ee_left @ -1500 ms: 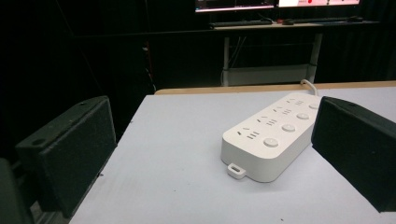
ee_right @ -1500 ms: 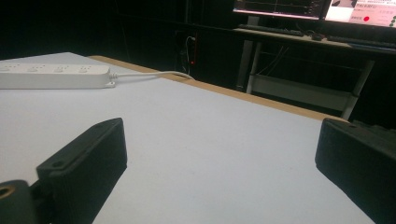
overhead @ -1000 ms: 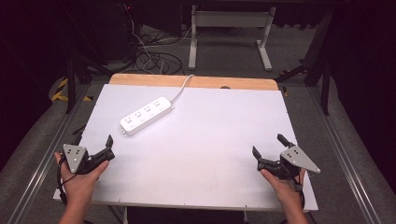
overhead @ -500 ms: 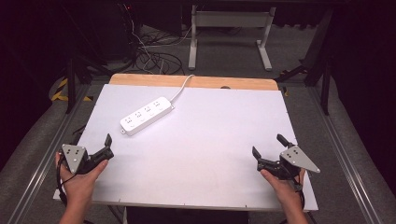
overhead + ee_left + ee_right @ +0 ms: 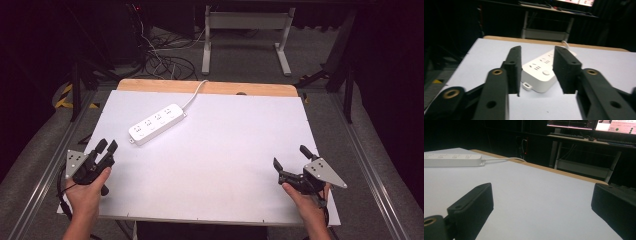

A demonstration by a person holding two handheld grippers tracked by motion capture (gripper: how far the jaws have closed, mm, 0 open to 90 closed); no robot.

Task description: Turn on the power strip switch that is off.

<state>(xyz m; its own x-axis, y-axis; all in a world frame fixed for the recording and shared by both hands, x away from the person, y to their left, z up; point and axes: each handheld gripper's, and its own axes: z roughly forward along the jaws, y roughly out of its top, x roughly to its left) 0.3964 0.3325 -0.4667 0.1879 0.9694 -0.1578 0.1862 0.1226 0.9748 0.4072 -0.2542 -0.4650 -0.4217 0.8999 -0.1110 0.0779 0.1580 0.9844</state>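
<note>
The left gripper [image 5: 106, 146] sits at the near-left of the white table [image 5: 225, 150], held in the person's left hand [image 5: 89, 192]. Its jaws stand apart with a moderate gap and hold nothing. The right gripper [image 5: 292, 161] sits at the near-right edge, held in the right hand [image 5: 306, 200]. Its jaws stand wide apart, also holding nothing.

The white power strip [image 5: 156, 123] lies flat on the far-left part of the table, angled, well apart from both grippers. Its white cable [image 5: 196, 93] runs from its far end toward the wooden strip [image 5: 210, 88] along the table's far edge.

View differences:
- The left gripper view looks between the jaws of the left gripper [image 5: 537, 72] straight at the near end of the power strip [image 5: 541, 72]. It resolves a round button and a small mounting tab at that end, which the high view does not resolve.
- The right gripper view frames the right gripper [image 5: 541, 202] over bare table, with the power strip [image 5: 451, 160] far off at upper left. It also shows lit monitors [image 5: 596, 125] on a desk beyond the table.
- The high view shows both hands, the grey plates on the grippers, and cables on the floor [image 5: 165, 60] behind the table.

Change from earlier frames: the left gripper has moved forward, toward the power strip. The right gripper and the power strip hold the same positions.
</note>
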